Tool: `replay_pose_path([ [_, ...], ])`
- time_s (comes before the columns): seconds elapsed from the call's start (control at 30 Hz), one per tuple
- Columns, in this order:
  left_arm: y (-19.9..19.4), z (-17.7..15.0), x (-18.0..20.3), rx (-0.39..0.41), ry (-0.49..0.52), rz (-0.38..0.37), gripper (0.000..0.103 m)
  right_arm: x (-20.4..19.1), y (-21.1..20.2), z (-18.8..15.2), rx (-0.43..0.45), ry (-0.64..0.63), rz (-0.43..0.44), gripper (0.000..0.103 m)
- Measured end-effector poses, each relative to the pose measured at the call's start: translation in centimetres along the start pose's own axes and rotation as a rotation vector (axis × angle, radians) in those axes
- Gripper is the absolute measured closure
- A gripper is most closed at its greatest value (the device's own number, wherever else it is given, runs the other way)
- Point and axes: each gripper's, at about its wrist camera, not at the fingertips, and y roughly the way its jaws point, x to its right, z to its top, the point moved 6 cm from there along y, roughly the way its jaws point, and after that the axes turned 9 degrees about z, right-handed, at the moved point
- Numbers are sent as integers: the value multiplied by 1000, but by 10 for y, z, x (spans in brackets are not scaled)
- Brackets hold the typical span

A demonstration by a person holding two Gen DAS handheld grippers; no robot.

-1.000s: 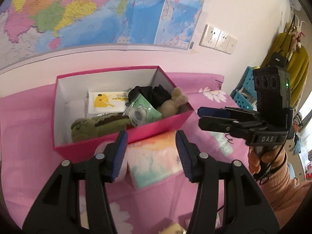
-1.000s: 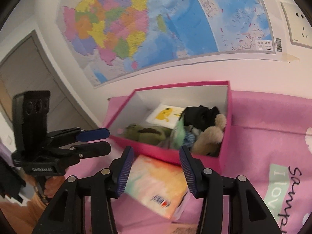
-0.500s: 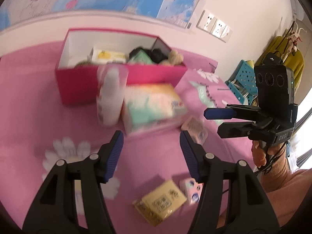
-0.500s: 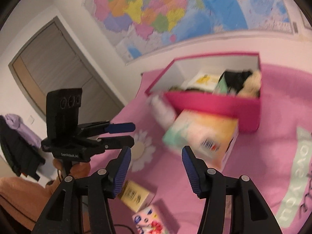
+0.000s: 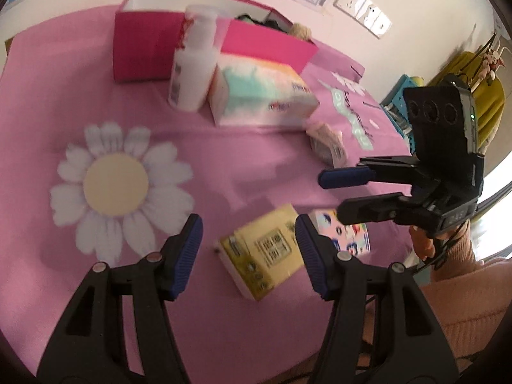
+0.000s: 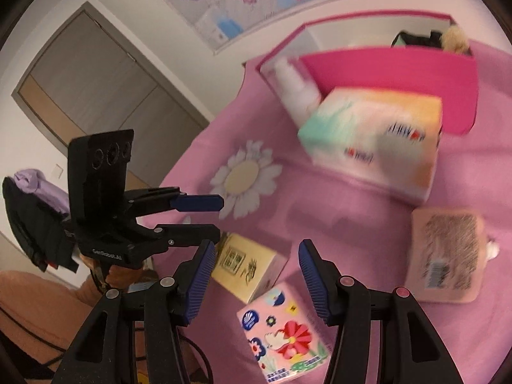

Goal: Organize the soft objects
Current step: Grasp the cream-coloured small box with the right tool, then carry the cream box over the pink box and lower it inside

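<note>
Both grippers hang with jaws parted and nothing gripped: the left gripper (image 5: 248,243) over the small yellow tissue pack (image 5: 267,251), the right gripper (image 6: 254,272) above the pink flower-printed tissue pack (image 6: 283,328). Farther back on the pink daisy-print cloth (image 5: 105,185) sit a big pastel tissue pack (image 5: 262,94) and a white plastic bottle (image 5: 193,64), right against the hot-pink cardboard box (image 5: 144,48).

Pink cloth (image 5: 48,73), magenta box (image 5: 144,44), bottle (image 5: 192,64), tissue packs (image 5: 265,96)

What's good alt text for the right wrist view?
The right tongs hang open above a yellow tissue pack and a pink flowered pack on a pink cloth. Behind lie a large tissue pack, a white bottle and a pink box; the left tongs are at left.
</note>
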Motion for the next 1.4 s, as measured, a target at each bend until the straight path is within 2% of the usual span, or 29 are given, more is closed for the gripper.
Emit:
replay_pose_path([
  [0.4,3,-32,11,-69,5,-56,44,2,31,-19,-76,-8,-21,48],
  [0.5,6,-37,12,-80,5,-52,51,-1,40,-22,-92,-23,-36,55],
  [0.63,5,-36,9,-77,-13,-65,54,1,48,-25,-110,-33,-56,61],
  [0.77,4,-33,9,-72,-20,-66,54,2,48,-22,-95,-17,-55,65],
  [1.4,-23,7,10,46,-5,-56,54,-22,7,4,37,-56,-45,65],
])
